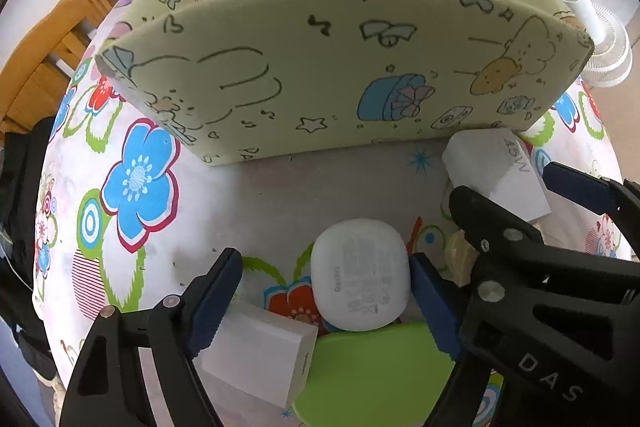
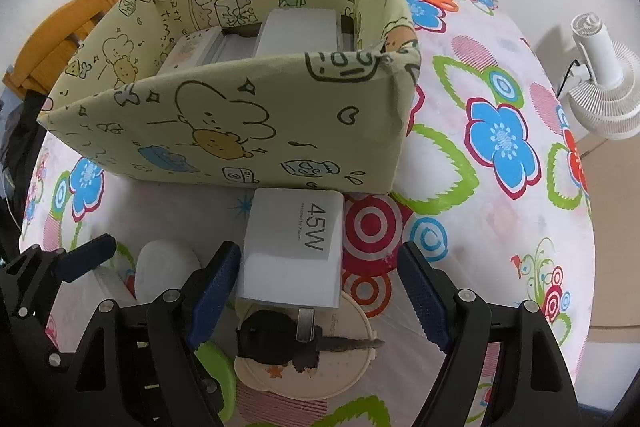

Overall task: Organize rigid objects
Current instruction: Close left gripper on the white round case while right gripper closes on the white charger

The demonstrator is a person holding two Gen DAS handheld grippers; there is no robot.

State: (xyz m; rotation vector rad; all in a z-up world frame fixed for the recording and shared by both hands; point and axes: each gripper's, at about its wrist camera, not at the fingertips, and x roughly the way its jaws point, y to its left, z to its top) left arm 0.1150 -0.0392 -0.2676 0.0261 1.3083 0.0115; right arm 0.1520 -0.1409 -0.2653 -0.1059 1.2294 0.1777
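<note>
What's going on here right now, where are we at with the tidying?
A person is working two tongs over small items in front of the fabric box. The left tongs straddle the white rounded case, one pad at its side, not yet clamped. The right tongs hang open around the 45W charger, a key lying just below it. White boxes already sit in the fabric box.

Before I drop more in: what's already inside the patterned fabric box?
In the right wrist view, the fabric box holds a white rectangular box and a flatter light item beside it. The near wall hides the floor and anything lower.
</note>
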